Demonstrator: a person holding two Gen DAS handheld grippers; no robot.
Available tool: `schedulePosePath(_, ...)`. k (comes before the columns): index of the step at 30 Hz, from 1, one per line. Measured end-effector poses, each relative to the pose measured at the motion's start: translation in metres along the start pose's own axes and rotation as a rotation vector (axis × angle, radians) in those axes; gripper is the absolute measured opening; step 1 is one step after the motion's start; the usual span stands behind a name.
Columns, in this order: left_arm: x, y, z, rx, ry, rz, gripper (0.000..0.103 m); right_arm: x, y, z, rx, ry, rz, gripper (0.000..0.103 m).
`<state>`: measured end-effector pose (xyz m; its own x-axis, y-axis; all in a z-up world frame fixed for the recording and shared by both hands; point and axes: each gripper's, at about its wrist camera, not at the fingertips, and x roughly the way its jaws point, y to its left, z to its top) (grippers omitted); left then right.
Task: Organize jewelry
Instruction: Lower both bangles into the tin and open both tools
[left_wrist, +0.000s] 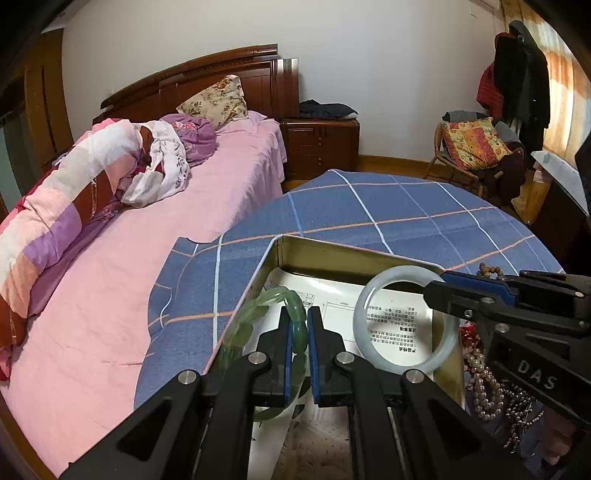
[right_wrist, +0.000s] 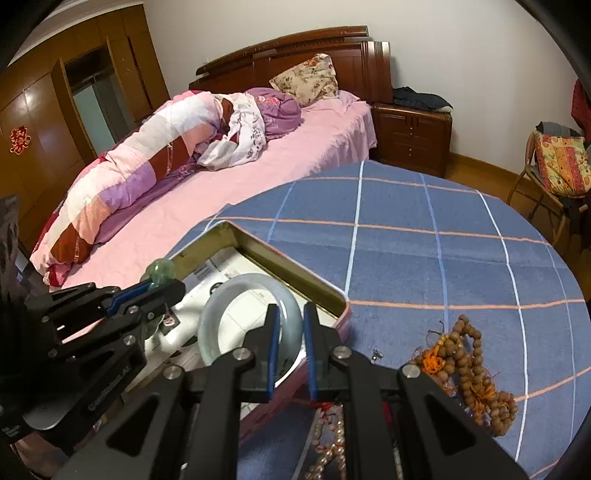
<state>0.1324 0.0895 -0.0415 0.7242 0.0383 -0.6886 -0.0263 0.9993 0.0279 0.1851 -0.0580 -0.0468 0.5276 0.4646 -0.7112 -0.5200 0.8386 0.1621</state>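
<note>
An open gold tin (left_wrist: 332, 254) lined with printed paper (left_wrist: 332, 299) sits on the blue checked tablecloth (right_wrist: 424, 258). At the bottom of the left wrist view, my left gripper (left_wrist: 298, 314) is shut on a green segmented jade bracelet (left_wrist: 273, 297), which hangs over the tin's left side. My right gripper (left_wrist: 432, 290) reaches in from the right, shut on the rim of a pale white jade bangle (left_wrist: 397, 272) held over the tin. In the right wrist view the bangle (right_wrist: 221, 295) sits between the right gripper's (right_wrist: 291, 314) pads. There the left gripper (right_wrist: 173, 286) holds the green bracelet (right_wrist: 159, 271) at the left.
Brown wooden bead strings (right_wrist: 469, 354) lie on the cloth right of the tin (right_wrist: 295, 269). Pearl strands (left_wrist: 484, 384) lie near the tin's right wall, under the right gripper. A pink bed (left_wrist: 110, 277) borders the table on the left. A chair (left_wrist: 472, 155) stands far right.
</note>
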Motion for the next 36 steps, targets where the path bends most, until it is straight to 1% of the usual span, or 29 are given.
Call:
schedulePosePath(5,0.009,0.001,0.001,0.002,0.022,0.000,0.006,0.008,-0.001,0.000,-0.003,0.017,-0.010,0.015)
schedulePosePath(11,0.008,-0.002,0.003,0.009,0.024,0.021,0.007,0.008,-0.001,0.001,-0.005,0.021,-0.010,0.016)
schedulePosePath(13,0.009,-0.002,0.002,0.014,0.033,0.020,0.009,0.008,-0.002,0.000,0.001,0.016,-0.009,0.018)
schedulePosePath(17,0.010,-0.003,0.001,0.019,0.039,0.024,0.010,0.006,-0.003,0.001,0.010,0.011,-0.011,0.018)
schedulePosePath(18,0.009,-0.004,0.001,0.021,0.040,0.029,0.010,0.007,-0.003,0.000,0.010,0.009,-0.014,0.019)
schedulePosePath(19,0.009,-0.005,0.000,0.020,0.041,0.033,0.012,0.006,-0.003,0.000,0.009,0.009,-0.012,0.022)
schedulePosePath(20,0.009,-0.005,0.000,0.018,0.041,0.037,0.013,0.005,-0.002,0.000,0.010,0.007,-0.003,0.025)
schedulePosePath(21,0.009,-0.005,0.000,0.017,0.043,0.043,0.021,0.004,-0.001,0.000,0.006,0.003,-0.005,0.028)
schedulePosePath(22,0.008,-0.006,0.000,0.014,0.041,0.054,0.036,0.003,-0.001,0.000,0.002,0.000,-0.009,0.029)
schedulePosePath(23,0.006,-0.006,0.000,0.009,0.033,0.064,0.045,0.002,0.000,0.000,0.001,-0.003,-0.010,0.030)
schedulePosePath(24,0.002,-0.005,0.000,0.006,0.015,0.063,0.059,0.001,-0.001,0.000,0.003,-0.007,-0.007,0.033)
schedulePosePath(25,0.000,-0.006,0.000,0.004,0.003,0.050,0.068,-0.001,-0.001,0.000,0.005,-0.012,-0.003,0.035)
schedulePosePath(26,-0.002,-0.006,0.001,0.005,-0.003,0.064,0.070,-0.004,-0.002,0.000,0.008,-0.017,-0.006,0.035)
schedulePosePath(27,-0.002,-0.006,0.001,0.008,-0.008,0.073,0.071,-0.006,-0.004,0.000,0.012,-0.020,-0.011,0.038)
schedulePosePath(30,-0.003,-0.003,0.001,-0.007,-0.007,0.065,0.071,-0.015,-0.010,-0.002,0.024,-0.034,-0.014,0.040)
schedulePosePath(34,-0.003,-0.003,-0.002,-0.022,-0.004,0.079,0.071,-0.023,-0.021,-0.006,0.039,-0.039,-0.029,0.041)
schedulePosePath(36,-0.008,-0.005,-0.004,-0.032,-0.011,0.075,0.071,-0.027,-0.024,-0.010,0.036,-0.040,-0.042,0.042)
